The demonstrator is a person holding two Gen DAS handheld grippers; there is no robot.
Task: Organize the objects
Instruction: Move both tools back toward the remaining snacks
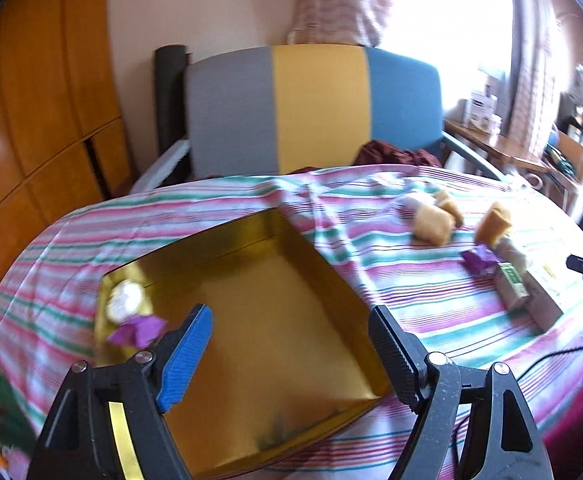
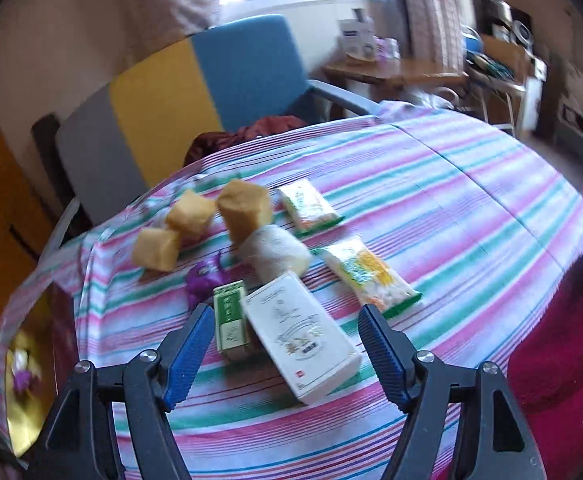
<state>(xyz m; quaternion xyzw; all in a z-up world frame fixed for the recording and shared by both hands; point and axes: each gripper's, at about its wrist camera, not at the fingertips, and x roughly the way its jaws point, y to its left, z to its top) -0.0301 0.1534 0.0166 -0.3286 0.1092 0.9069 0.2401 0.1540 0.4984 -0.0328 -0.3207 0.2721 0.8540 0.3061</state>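
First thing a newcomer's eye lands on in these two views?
Probably the shiny gold box, open on the striped tablecloth under the open left gripper, with little inside. Next, the clutter ahead of the open right gripper: a white carton and tan sponge blocks.

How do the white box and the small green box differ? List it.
The white box is clearly bigger than the small green box. The white box is pale with fine dark print; the green box has a green face with a white band. The white box lies slanted between the open right gripper's fingers; the green box sits beside its left finger. Both are rectangular cartons lying side by side on the striped cloth.
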